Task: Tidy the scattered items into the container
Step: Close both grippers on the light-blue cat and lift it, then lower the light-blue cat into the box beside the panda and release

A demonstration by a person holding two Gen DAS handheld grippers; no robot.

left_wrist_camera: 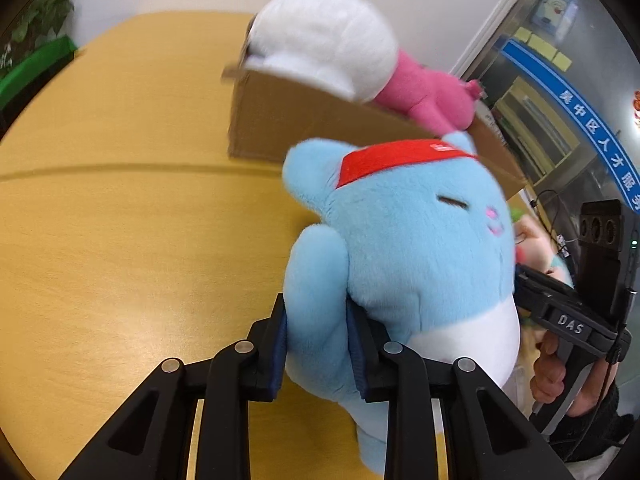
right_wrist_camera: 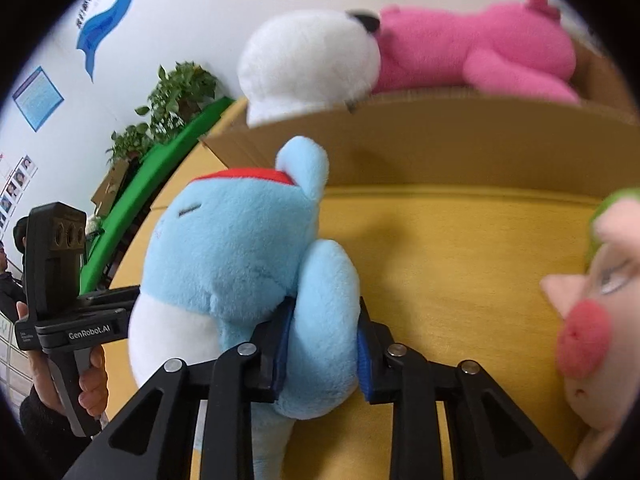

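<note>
Clamped in the left gripper (left_wrist_camera: 316,344) at the bottom centre of the left wrist view: one arm of the blue plush (left_wrist_camera: 404,248), blue pads pressed into the fur on both sides. Same grip by the right gripper (right_wrist_camera: 320,344) at the bottom centre of the right wrist view, jaws squeezed shut on the other arm of that plush, red band across its head. Beneath, filling the left and middle of each view, yellow table (left_wrist_camera: 120,240). Standing on it further back, upper centre, cardboard box (left_wrist_camera: 288,124), with a white plush (left_wrist_camera: 320,36) and a pink plush (left_wrist_camera: 432,96) lying across its top rim. At the right edge of the right wrist view, pig-faced plush (right_wrist_camera: 592,312), pink snout, green on top.
</note>
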